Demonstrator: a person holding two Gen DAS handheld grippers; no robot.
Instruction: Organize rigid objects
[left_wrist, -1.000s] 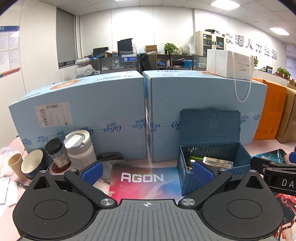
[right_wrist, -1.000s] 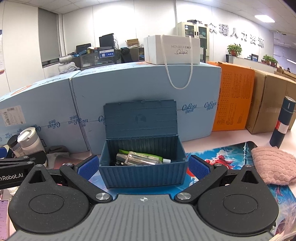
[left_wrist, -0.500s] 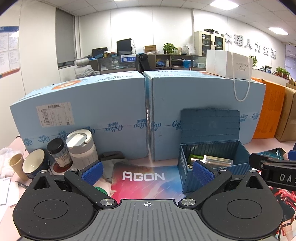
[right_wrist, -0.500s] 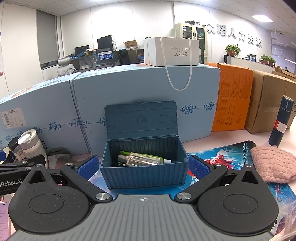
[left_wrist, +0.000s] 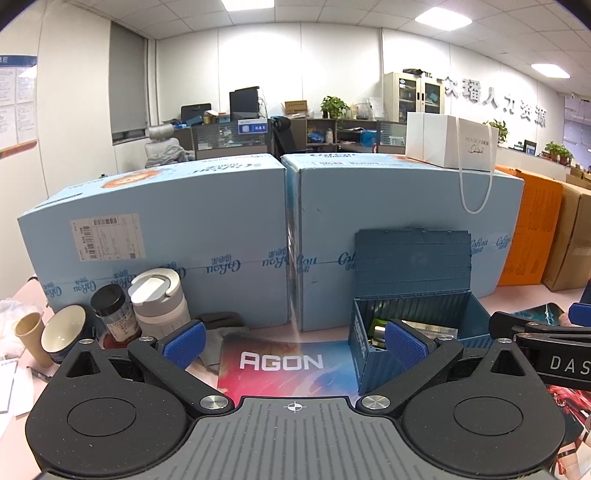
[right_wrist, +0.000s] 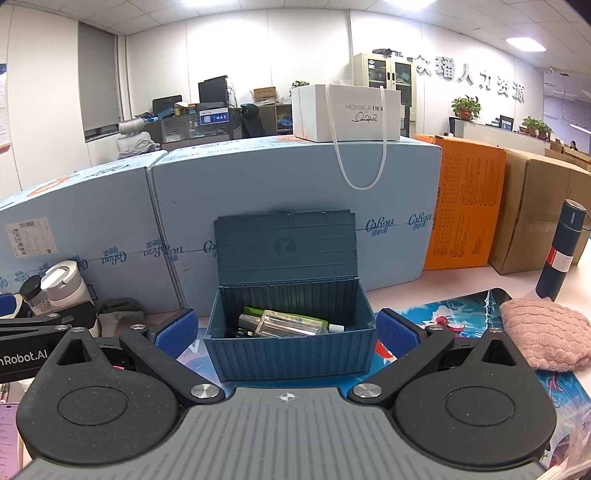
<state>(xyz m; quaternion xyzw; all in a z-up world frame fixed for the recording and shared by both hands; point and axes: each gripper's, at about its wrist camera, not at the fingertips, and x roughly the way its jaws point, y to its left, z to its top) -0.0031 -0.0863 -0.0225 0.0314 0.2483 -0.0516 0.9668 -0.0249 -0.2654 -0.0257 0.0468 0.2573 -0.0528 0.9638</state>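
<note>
Both views drift slightly back, little else changes. Left hand-held gripper (left_wrist: 293, 341) is spread wide, empty, over the AGON mat (left_wrist: 284, 363). Right hand-held gripper (right_wrist: 286, 332) is spread wide, empty, straddling the blue storage box (right_wrist: 291, 350), lid up, on the bench; bottles and tubes (right_wrist: 280, 325) lie inside.

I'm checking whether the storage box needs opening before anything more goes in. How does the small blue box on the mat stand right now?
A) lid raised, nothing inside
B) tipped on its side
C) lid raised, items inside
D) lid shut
C: the blue box sits upright with its lid swung up against the cardboard carton behind, and a clear bottle and other items lie inside.
</note>
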